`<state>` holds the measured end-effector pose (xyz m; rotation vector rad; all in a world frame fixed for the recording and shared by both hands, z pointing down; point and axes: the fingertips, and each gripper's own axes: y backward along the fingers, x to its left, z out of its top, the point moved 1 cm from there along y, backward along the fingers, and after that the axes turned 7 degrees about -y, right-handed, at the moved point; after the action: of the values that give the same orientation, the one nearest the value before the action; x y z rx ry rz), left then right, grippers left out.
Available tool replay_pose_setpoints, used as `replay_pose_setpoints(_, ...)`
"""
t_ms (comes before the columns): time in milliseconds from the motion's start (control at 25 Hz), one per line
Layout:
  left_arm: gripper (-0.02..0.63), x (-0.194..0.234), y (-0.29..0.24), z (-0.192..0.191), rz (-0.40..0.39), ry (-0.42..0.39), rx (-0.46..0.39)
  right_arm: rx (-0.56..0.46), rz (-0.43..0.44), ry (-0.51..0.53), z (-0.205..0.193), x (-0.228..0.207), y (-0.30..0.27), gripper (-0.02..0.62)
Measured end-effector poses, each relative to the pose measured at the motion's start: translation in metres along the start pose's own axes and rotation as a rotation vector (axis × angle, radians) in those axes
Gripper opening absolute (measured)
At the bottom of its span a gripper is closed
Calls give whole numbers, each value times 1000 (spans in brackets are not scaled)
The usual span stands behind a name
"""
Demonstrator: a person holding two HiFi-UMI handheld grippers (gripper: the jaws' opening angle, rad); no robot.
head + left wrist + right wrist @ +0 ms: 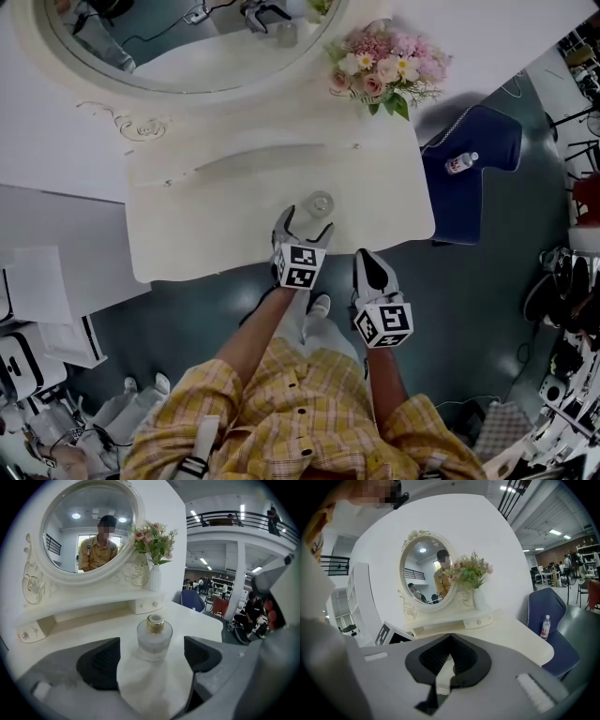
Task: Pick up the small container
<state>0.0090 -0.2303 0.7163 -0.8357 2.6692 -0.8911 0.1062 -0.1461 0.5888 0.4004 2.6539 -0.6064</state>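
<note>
Standing upright on the dressing table (202,239) nr its front edge, the small container (154,639) has its long axis vertical, gold cap up. Left gripper (152,656) sits low behind it w/ jaws spread wide, the jar just ahead of the gap and untouched, prob. lined up to close on the glass body. Right gripper (450,660) is closed on nothing, held back off the table edge, likely to keep clear.

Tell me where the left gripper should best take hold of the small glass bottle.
Probably the round glass body below the gold cap, approached level from the table's front edge: it stands upright straight ahead of the open left gripper.
</note>
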Motion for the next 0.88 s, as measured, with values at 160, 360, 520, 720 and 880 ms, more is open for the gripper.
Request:
replay_pose_setpoints(160,433,2,-12,-3,-5,-2,15,2,-3,-4,-1,-1,-3,3)
replay_pose_setpoints(360,437,1,-23,-7,-7,-24,37,8,-12,-11,-6,-3,-3,3)
replay_pose_setpoints(520,437,1,-32,-10,-10,-33,47,17,-15,-14,-11,-3,-2,3)
replay_pose_setpoints(720,437,-2,-41,-13,-17,-45,64,23,-20,-18,-14,-4,-1,3)
replay_pose_setpoints(880,437,-1,-51,-17,-16,-43,76,30,-24,-23,-18,-6,-1,3)
